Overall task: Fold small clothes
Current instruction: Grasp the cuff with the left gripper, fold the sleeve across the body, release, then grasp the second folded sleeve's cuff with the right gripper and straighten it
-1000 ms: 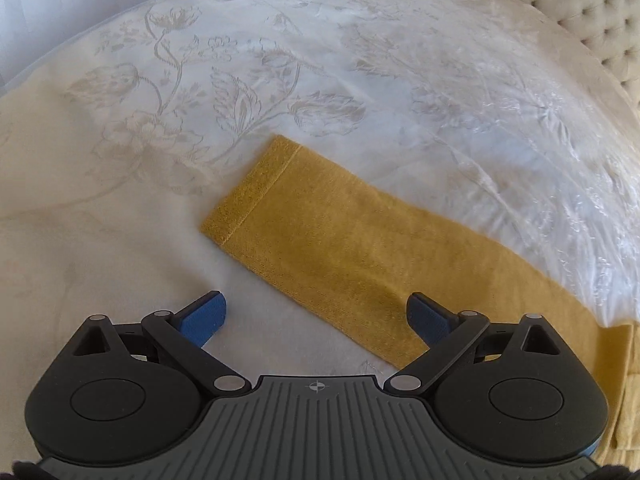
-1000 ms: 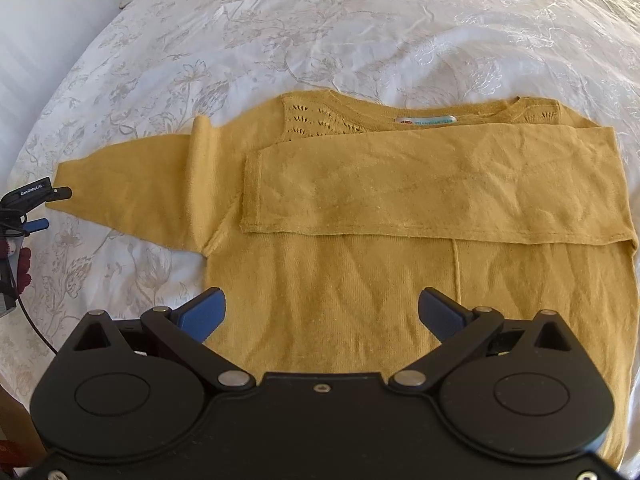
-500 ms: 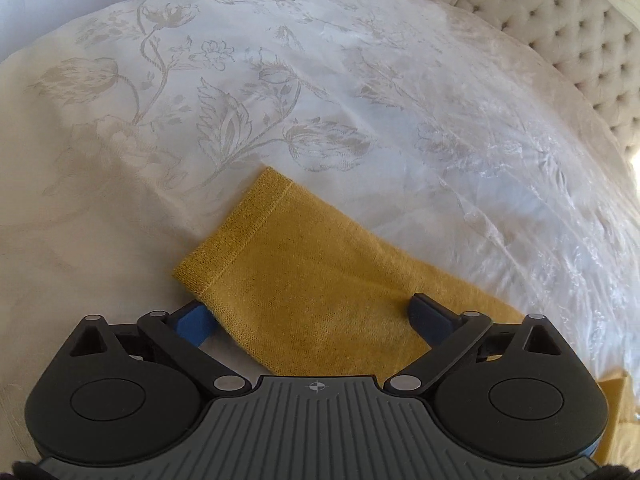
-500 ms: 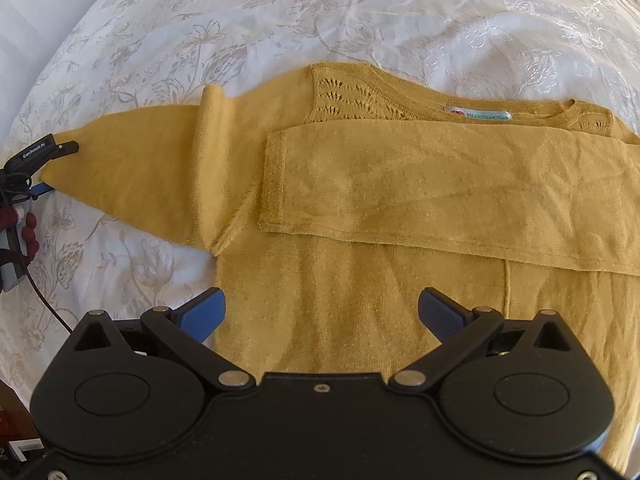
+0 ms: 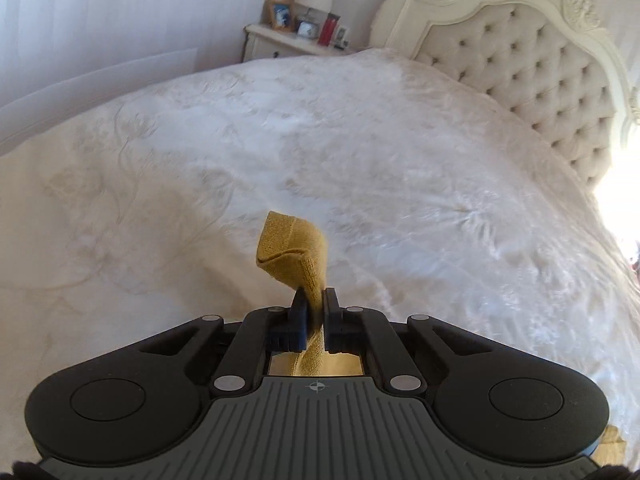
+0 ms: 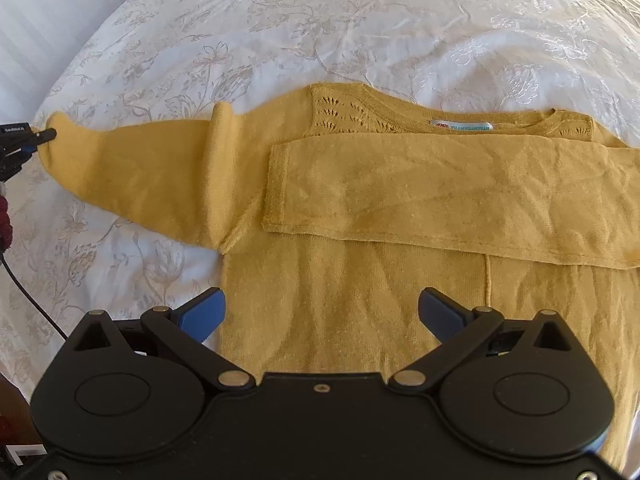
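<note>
The bed [image 6: 360,20] carried the mustard sweater [image 6: 360,300], flat, one sleeve [image 6: 460,196] folded across its chest. Soft, light knit; best gripped at cuffs. The right tongs [image 6: 320,312] hung apart over the near hem. The left tongs [image 5: 315,300] clamped the left cuff [image 5: 290,248], lifted off the bed.

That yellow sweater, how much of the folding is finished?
One sleeve already lies folded across the mustard sweater. The left gripper is shut on the cuff of the other sleeve, not yet folded in. The right gripper hovers open. Folding the body is left.
</note>
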`<state>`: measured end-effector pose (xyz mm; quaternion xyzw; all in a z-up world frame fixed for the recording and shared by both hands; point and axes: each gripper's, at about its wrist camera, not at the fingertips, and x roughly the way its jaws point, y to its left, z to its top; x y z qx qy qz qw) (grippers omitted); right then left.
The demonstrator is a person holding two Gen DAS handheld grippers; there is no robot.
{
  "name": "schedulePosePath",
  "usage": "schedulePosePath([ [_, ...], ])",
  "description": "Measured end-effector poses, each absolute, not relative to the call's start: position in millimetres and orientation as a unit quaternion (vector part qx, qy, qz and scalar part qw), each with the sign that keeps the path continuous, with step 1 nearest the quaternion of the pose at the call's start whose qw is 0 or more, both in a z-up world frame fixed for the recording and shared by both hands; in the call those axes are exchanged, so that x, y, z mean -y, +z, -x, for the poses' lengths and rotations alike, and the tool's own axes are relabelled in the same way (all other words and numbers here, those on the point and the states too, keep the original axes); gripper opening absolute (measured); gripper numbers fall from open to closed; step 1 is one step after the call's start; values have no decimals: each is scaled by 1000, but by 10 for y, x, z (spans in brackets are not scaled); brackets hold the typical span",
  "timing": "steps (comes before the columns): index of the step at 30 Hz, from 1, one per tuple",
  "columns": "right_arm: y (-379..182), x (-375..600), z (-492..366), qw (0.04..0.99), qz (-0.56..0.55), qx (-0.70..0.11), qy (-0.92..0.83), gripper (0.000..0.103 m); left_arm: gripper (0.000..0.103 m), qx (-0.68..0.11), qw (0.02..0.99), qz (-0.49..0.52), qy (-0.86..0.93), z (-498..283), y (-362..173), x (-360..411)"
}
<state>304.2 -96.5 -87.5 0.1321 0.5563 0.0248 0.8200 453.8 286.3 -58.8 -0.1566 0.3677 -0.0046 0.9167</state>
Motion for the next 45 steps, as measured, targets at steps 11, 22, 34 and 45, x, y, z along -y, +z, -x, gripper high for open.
schedulePosePath([
  [11, -909, 1288, -2583, 830, -157, -533, 57, 102, 7, -288, 939, 159, -96, -4003, 298, -1776],
  [22, -942, 2206, -2159, 836, -185, -513, 63, 102, 7, -290, 930, 143, -175, -3535, 433, 20],
  [34, -993, 2946, -1879, 834, -203, -512, 27, 102, 42, -395, 872, 90, -275, -3378, -405, 1552],
  [45, -1012, 3148, -2130, 842, -211, -496, 12, 102, 49, -459, 870, -23, -179, -3281, -908, 763],
])
